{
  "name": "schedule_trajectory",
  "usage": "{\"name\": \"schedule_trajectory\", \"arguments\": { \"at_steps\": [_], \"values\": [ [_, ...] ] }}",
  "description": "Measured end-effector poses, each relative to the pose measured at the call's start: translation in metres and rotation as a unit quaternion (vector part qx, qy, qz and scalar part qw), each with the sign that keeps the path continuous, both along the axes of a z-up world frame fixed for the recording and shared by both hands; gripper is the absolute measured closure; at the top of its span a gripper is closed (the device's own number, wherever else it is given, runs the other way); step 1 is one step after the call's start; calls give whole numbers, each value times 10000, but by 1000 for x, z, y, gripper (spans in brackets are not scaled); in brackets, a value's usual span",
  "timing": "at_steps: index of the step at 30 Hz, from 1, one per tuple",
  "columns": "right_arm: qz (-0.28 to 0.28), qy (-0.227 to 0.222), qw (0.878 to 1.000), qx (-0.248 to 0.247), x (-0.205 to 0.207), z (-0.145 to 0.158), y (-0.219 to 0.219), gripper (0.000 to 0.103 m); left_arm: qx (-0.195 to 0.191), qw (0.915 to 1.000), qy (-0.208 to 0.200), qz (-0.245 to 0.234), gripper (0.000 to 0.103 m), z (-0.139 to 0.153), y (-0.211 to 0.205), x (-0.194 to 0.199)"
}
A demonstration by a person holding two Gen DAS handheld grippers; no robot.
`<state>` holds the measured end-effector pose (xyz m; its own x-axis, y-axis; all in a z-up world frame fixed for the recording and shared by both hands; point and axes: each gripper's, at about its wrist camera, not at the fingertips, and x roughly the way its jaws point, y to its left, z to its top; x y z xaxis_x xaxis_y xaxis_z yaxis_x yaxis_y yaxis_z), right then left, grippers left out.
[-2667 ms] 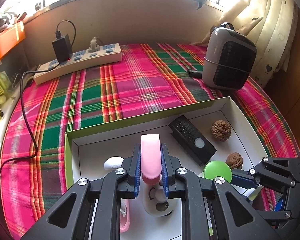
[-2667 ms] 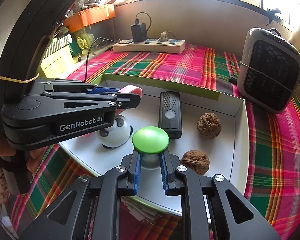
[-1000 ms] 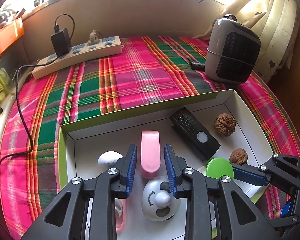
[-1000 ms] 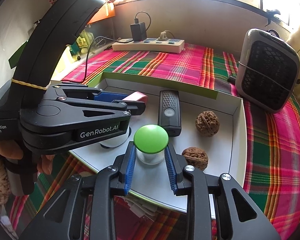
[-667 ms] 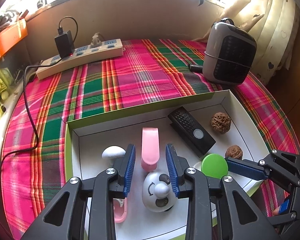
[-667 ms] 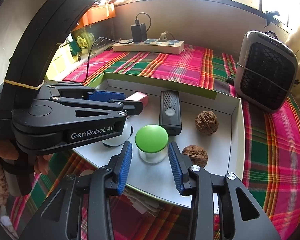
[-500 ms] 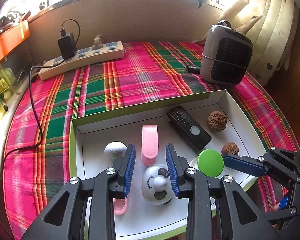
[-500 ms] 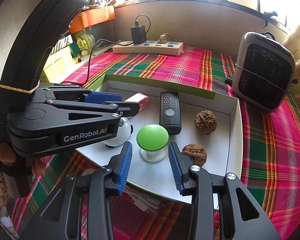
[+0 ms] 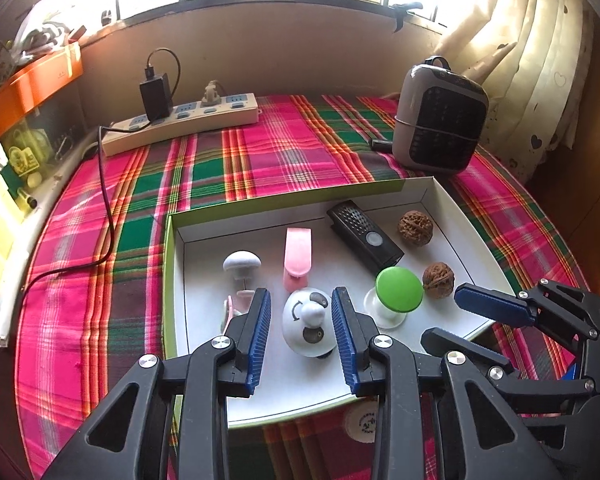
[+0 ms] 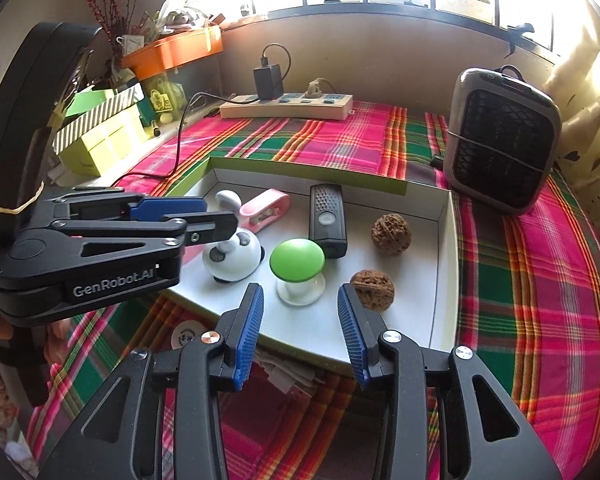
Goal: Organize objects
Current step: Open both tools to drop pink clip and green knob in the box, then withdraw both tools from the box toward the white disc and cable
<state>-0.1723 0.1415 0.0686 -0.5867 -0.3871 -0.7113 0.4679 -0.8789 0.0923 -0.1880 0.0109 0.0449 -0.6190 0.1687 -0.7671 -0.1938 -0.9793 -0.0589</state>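
Observation:
A white box lid [image 9: 448,204] [image 10: 440,240] lies on the plaid cloth and holds a pink clip [image 9: 297,258] [image 10: 265,206], a panda toy [image 9: 308,322] [image 10: 232,258], a green-capped mushroom [image 9: 398,290] [image 10: 297,260], a white mushroom [image 9: 242,264], a black remote [image 9: 364,236] [image 10: 327,220] and two walnuts [image 9: 415,227] [image 10: 391,234]. My left gripper [image 9: 302,336] [image 10: 208,216] is open and empty above the panda. My right gripper [image 10: 300,332] [image 9: 460,316] is open and empty, just behind the green mushroom.
A grey heater [image 9: 440,124] [image 10: 504,136] stands at the back right. A power strip [image 9: 180,120] [image 10: 286,106] with a charger lies at the back, its cable trailing left. Boxes [image 10: 100,136] and an orange tray [image 10: 172,52] sit at the left.
Both grippers opened, letting go of the pink clip and the green mushroom in the lid, then drew back and up. Both objects stay where set down.

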Motion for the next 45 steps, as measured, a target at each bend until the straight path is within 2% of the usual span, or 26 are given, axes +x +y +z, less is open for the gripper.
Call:
{"name": "schedule_trajectory", "arguments": {
  "at_steps": [13, 18, 31, 45],
  "values": [
    [-154, 103, 9998, -116, 21, 5, 18, 60, 160, 9993, 202, 274, 73, 7, -8, 37],
    [-152, 196, 9997, -83, 31, 7, 24, 59, 251, 9986, 150, 450, 73, 4, -17, 50],
    [-113, 68, 9999, -105, 42, -4, 36, 59, 754, 9969, -131, 158, 71, -14, -10, 67],
    [-41, -74, 9999, -126, 40, -12, 35, 59, 532, 9979, -363, -104, 64, -31, 11, 61]
  ]
}}
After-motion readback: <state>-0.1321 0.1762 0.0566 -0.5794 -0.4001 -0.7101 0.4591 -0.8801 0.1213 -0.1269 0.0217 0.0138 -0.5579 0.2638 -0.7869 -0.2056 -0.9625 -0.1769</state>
